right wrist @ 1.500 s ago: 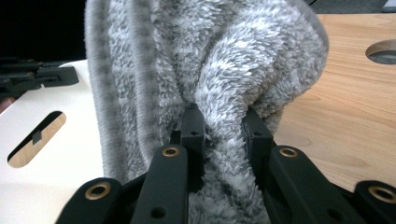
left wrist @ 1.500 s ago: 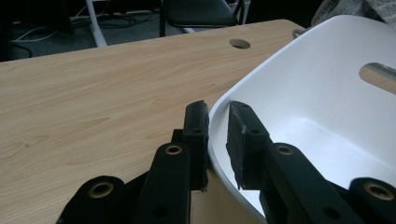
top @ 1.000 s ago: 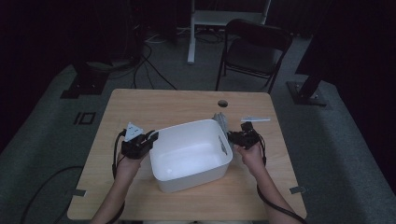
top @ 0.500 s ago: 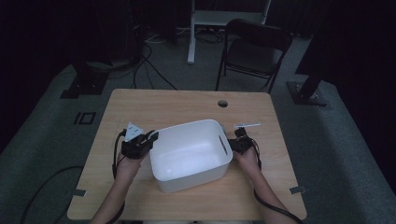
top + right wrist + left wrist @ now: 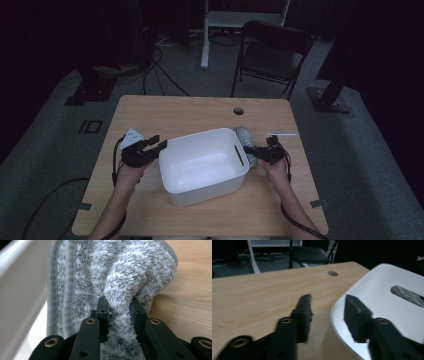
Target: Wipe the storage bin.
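Pinching grey fleece cloth [image 5: 117,290], right gripper [image 5: 118,305], beside white tub [image 5: 202,162]

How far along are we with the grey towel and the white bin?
Done: the right gripper has its jaws pinched on a fold of the grey towel, which lies on the table against the white bin.

In hand: the left gripper straddles the bin's rim; its jaws have just been opening and press on nothing.

Left: the bin looks empty, so the towel probably still has to go in.
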Demonstrator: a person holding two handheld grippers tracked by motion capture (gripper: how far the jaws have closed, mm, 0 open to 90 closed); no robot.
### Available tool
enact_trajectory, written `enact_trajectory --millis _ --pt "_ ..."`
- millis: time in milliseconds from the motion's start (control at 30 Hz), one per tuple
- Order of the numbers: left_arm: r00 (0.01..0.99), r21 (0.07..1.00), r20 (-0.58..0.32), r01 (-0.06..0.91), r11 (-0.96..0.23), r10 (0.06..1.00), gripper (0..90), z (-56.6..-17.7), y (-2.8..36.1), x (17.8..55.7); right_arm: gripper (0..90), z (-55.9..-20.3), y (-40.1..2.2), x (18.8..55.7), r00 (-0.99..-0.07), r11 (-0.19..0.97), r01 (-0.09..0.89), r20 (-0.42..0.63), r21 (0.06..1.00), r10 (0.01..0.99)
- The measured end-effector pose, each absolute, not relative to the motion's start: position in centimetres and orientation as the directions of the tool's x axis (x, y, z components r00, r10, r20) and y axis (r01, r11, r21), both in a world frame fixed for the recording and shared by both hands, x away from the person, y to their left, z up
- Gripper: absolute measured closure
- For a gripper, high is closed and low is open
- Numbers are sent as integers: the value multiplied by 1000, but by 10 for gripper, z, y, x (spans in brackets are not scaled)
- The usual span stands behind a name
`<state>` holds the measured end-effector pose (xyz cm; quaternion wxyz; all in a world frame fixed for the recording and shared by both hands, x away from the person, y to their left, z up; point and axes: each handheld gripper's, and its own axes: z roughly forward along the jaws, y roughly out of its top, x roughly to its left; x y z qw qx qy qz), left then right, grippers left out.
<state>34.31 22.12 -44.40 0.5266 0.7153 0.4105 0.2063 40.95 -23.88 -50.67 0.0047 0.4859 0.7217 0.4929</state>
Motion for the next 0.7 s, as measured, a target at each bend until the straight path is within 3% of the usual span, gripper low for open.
enact_trajectory --millis 167,400,500,633,700 --pt "643 913 -163 385 -132 749 401 -444 224 358 743 -495 -265 385 -510 -30 669 488 743 709" --pt "713 908 -176 383 -167 679 389 -440 217 373 740 -492 -293 353 -481 -81 666 511 741 712" --pt "749 911 -110 339 -235 654 449 -438 207 377 739 -496 -301 343 -468 -91 672 517 735 717" --pt "755 901 -116 353 -251 646 534 -437 206 381 737 -502 -304 333 -464 -67 679 498 731 733" --pt "757 883 -114 373 -283 643 617 -437 205 382 736 -503 -306 330 -463 -67 681 499 729 732"
